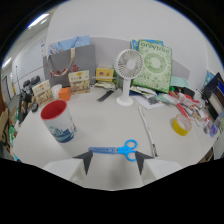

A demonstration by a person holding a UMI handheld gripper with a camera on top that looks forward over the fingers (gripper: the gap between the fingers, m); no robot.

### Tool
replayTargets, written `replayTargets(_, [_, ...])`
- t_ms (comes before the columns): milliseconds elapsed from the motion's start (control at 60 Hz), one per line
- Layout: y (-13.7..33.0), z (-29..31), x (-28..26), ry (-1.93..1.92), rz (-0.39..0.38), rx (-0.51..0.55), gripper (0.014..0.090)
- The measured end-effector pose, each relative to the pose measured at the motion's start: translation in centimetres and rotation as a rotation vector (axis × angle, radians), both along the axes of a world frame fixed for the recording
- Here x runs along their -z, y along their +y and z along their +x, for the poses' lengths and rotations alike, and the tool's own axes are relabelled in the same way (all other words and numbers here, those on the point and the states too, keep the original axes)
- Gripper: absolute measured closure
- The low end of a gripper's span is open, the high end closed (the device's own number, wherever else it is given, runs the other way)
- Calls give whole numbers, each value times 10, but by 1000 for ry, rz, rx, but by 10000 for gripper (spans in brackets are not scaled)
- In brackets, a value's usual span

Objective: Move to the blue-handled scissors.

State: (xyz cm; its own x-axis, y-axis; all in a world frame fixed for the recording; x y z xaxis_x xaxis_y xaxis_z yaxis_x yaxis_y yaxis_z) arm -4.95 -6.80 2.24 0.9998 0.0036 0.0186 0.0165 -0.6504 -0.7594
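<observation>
The tongs are standing released, their two dark pointed tips spread wide over the smooth white counter and gripping nothing. The blue-handled scissors are lying flat just ahead of the tips, roughly across the gap between them, with the rounded plastic loops toward the right finger and the slim blades pointing toward the left one. Beyond them to the left, a glossy cylindrical mug with a red rim is standing upright. Farther back, a small white fan with a round wire grille is facing forward, and a yellow roll of tape is resting off to the right.
</observation>
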Motion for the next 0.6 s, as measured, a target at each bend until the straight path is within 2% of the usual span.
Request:
replayTargets(217, [18,2,8,10,-18,-10,203])
replayTargets(600, [22,6,11,21,-28,2,205])
